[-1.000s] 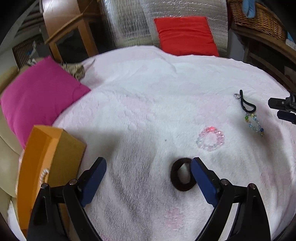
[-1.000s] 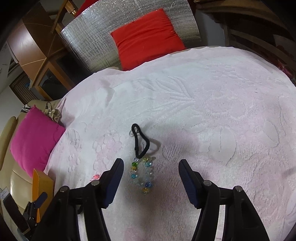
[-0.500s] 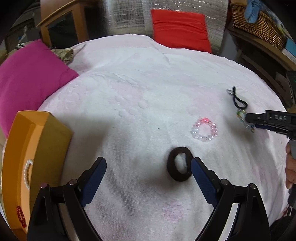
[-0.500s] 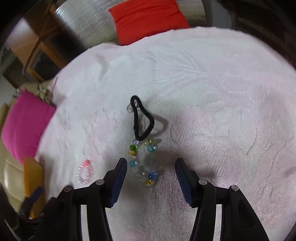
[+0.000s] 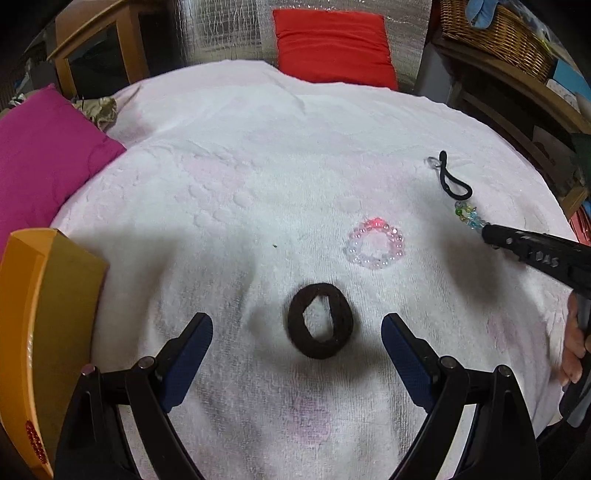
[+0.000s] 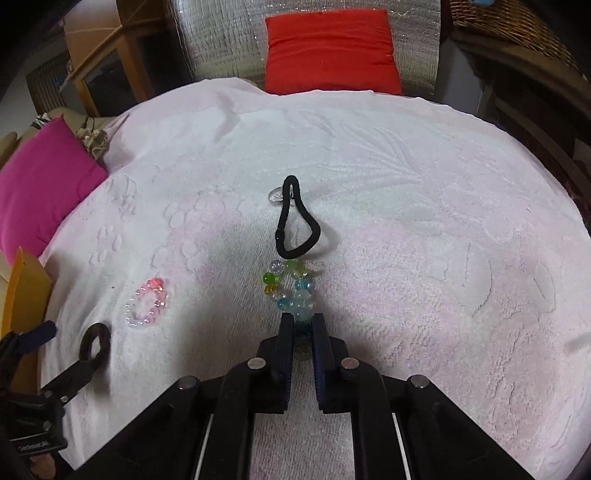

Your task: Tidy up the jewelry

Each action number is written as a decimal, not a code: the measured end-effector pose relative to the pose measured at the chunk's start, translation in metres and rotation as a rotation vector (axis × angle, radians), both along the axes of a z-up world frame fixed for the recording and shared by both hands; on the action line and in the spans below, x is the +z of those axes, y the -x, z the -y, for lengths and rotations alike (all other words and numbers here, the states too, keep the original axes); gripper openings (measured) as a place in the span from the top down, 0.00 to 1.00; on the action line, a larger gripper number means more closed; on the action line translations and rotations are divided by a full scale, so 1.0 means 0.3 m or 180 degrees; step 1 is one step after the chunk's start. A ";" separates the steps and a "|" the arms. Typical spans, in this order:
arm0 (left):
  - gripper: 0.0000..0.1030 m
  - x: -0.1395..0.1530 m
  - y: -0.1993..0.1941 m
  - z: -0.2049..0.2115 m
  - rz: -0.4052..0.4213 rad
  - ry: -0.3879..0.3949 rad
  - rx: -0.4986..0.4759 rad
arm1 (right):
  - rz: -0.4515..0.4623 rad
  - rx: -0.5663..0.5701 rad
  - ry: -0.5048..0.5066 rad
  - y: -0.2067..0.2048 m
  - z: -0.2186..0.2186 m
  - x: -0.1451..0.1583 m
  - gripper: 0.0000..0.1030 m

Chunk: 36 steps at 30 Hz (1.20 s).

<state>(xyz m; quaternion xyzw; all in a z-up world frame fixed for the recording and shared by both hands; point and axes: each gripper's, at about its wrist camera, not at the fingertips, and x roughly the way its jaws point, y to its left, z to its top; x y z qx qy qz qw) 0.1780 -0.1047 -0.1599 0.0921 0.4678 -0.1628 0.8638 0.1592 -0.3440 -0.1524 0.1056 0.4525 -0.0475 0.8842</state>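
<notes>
On the white towel (image 6: 424, 240), my right gripper (image 6: 303, 325) is closing, and its pads pinch the near beads of a colourful bead bracelet (image 6: 303, 291). A black hair tie (image 6: 280, 229) with a clear charm lies just beyond it. In the left wrist view my left gripper (image 5: 295, 325) stands open above a dark scrunchie (image 5: 341, 325), which lies flat just ahead of its fingertips, untouched. A clear pink bead bracelet (image 5: 397, 240) lies further on. The right gripper (image 5: 487, 232) reaches in from the right onto the colourful bracelet (image 5: 467, 218).
An open orange box (image 5: 37, 295) holding white and red bead strings stands at the left edge. A magenta cushion (image 5: 44, 158) lies at the back left, a red cushion (image 5: 332, 40) at the back, a wicker basket (image 5: 495, 33) at the back right.
My right gripper has moved forward and down, and its jaws have closed onto the colourful bracelet's near beads. The left gripper has tilted; the scrunchie now sits centred between its open fingers.
</notes>
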 end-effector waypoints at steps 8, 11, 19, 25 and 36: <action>0.15 -0.016 -0.012 -0.005 -0.0051 0.0049 0.0013 | 0.0051 -0.0102 -0.0495 0.035 0.086 0.021 0.90; 0.40 -0.030 -0.023 -0.014 -0.0171 0.0160 -0.0010 | 0.0091 -0.0135 -0.0645 0.046 0.104 0.030 0.90; 0.49 -0.031 -0.019 -0.026 -0.0151 0.0206 -0.0016 | 0.0169 -0.0146 -0.0723 0.059 0.099 0.052 0.90; 0.49 -0.033 -0.010 -0.024 -0.0133 0.0131 -0.0021 | 0.0095 -0.0117 -0.0717 0.054 0.086 0.037 0.90; 0.49 -0.039 -0.004 -0.008 -0.0098 0.0037 -0.0028 | -0.0129 -0.0220 -0.0699 0.039 0.100 0.001 0.89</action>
